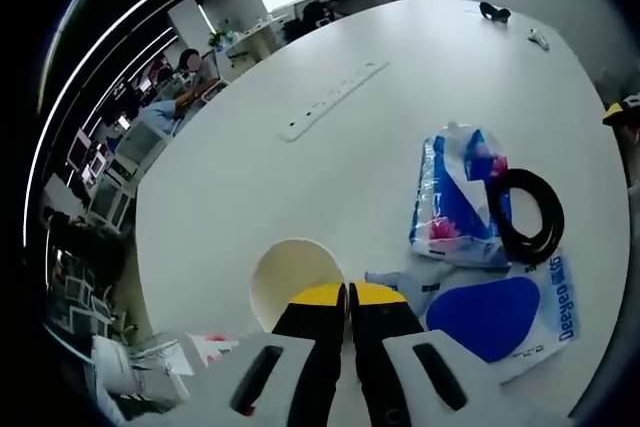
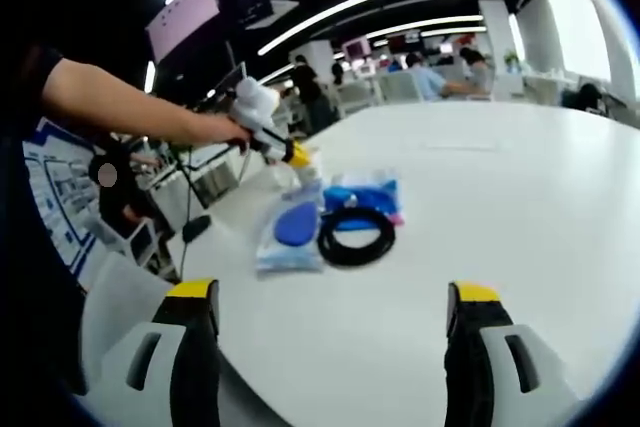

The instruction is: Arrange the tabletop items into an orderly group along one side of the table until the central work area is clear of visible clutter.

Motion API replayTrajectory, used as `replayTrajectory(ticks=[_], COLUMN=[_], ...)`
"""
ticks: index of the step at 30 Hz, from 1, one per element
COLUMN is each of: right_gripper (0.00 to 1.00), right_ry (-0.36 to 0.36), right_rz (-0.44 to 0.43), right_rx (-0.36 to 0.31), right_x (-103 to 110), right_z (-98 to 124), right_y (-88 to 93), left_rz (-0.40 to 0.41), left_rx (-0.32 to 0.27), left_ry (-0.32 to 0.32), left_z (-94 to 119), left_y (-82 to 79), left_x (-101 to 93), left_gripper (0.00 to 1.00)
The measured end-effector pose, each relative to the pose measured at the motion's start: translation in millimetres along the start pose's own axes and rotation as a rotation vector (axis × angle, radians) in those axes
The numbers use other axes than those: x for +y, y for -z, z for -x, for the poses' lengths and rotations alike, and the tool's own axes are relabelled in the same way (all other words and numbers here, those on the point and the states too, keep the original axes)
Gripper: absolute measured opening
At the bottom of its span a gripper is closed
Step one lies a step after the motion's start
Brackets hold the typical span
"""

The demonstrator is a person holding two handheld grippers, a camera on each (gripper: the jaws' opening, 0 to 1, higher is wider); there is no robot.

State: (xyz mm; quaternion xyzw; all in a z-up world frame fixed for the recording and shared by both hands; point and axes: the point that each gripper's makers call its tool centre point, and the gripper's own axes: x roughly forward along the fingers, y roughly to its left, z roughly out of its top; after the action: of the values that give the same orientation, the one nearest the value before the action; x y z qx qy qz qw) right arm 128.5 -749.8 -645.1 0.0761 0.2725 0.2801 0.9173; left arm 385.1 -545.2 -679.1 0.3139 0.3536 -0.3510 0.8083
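Note:
My left gripper (image 1: 348, 293) has its yellow-tipped jaws pressed together at the right rim of a white paper cup (image 1: 290, 277), and it seems to pinch that rim. Right of it lie a white pouch with a blue oval (image 1: 500, 317), a blue-and-white packet (image 1: 455, 192) and a black cable coil (image 1: 528, 215) resting across both. In the right gripper view a hand holds the left gripper (image 2: 298, 155) over the cup (image 2: 310, 175), beside the pouch (image 2: 290, 227), the coil (image 2: 357, 232) and the packet (image 2: 365, 195). My right gripper (image 2: 335, 342) is open above bare tabletop, nothing between its jaws.
The round white table (image 1: 300, 177) has a long white socket strip (image 1: 333, 99) set into its middle. A black object (image 1: 494, 12) and a small white one (image 1: 538, 39) lie at the far edge. Chairs, desks and people stand beyond the table.

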Motion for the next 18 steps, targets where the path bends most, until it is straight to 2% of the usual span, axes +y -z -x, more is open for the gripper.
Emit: replayTrajectory(ticks=[8, 18], right_gripper=[0.91, 0.91], right_ry=[-0.003, -0.014], right_rz=[0.015, 0.022], right_rx=[0.019, 0.017], right_x=[0.7, 2.3], right_z=[-2.9, -2.6], right_y=[3.7, 1.7], left_rz=[-0.014, 0.018], left_rx=[0.016, -0.007], left_ry=[-0.005, -0.033], left_z=[0.2, 9.0], left_y=[6.1, 8.5], left_x=[3.1, 4.2], left_gripper=[0.04, 0.26])
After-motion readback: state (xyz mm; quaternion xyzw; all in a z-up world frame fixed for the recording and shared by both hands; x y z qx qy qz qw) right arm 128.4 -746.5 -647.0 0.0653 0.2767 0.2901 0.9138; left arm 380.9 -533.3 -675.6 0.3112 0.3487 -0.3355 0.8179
